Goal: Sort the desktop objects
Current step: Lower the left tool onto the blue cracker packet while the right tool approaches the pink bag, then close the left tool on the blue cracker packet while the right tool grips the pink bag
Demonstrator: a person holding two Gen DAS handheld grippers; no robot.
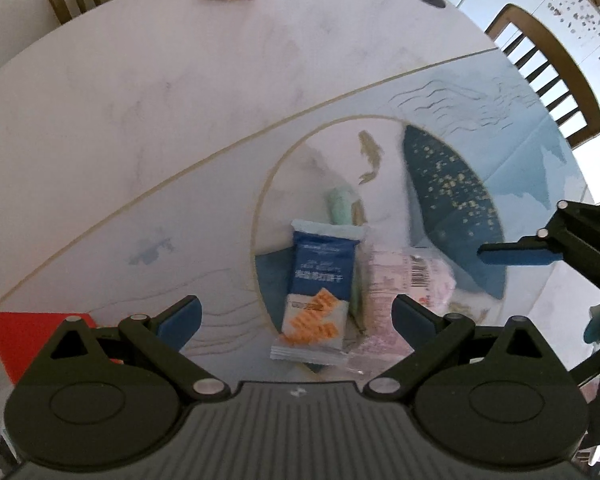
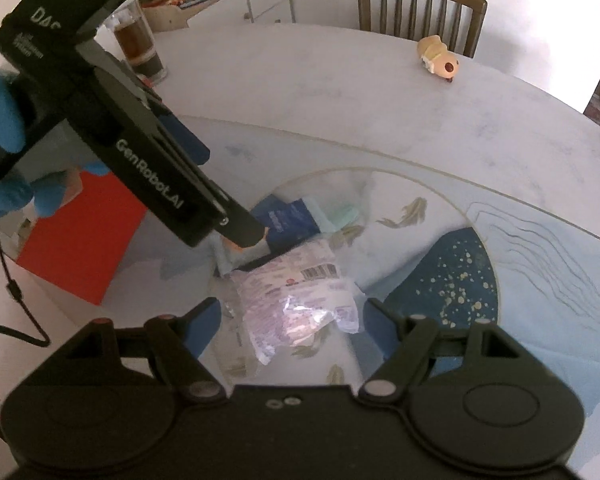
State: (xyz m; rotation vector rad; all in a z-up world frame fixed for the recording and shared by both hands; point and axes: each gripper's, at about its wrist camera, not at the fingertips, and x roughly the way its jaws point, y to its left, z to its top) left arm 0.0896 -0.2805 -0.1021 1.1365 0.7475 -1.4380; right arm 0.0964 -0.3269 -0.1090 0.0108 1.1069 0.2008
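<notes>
A blue and white cracker packet [image 1: 320, 280] lies on the fish-patterned mat [image 1: 480, 128], with my left gripper [image 1: 298, 320] open just above its near end, one finger on each side and neither touching it. Beside it lies a clear pink packet [image 2: 296, 300], which sits between the spread fingers of my open right gripper [image 2: 294, 322]. Partly tucked under the cracker packet [image 2: 292, 220] is a mint green item [image 1: 342, 208]. From the right wrist view, the left gripper [image 2: 244, 236] slants down from the upper left and hides part of the cracker packet.
A red box [image 2: 84, 236] stands at the mat's left edge. A glass of dark drink [image 2: 140, 44] is at the back left, and a small tan toy [image 2: 438, 56] sits near the far table edge. A blue-gloved hand [image 2: 0, 120] holds the left gripper. Wooden chairs [image 2: 420, 0] ring the table.
</notes>
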